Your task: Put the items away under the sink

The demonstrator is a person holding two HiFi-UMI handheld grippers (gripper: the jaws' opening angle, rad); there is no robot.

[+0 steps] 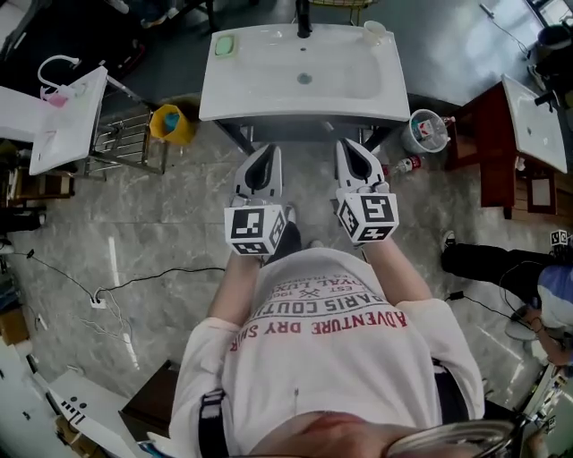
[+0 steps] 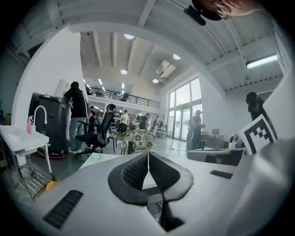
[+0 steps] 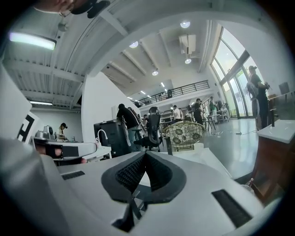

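A white sink (image 1: pixel 303 76) on a dark stand fills the top middle of the head view, with a black faucet (image 1: pixel 303 18), a green soap (image 1: pixel 224 45) and a small cup (image 1: pixel 374 31) on its rim. My left gripper (image 1: pixel 266 152) and right gripper (image 1: pixel 348 146) are held side by side just in front of its near edge, pointing at it. Both are shut with nothing between the jaws. On the floor lie a yellow container (image 1: pixel 170 122), a white bucket (image 1: pixel 426 131) and a red-and-white bottle (image 1: pixel 407 165). The left gripper (image 2: pixel 148 155) and right gripper (image 3: pixel 144 155) show pads pressed together.
A metal rack (image 1: pixel 125 143) and a second basin (image 1: pixel 67 116) stand at the left; a brown cabinet with a basin (image 1: pixel 535 121) stands at the right. Cables (image 1: pixel 134 282) run over the marble floor. Another person's legs (image 1: pixel 483 264) are at the right.
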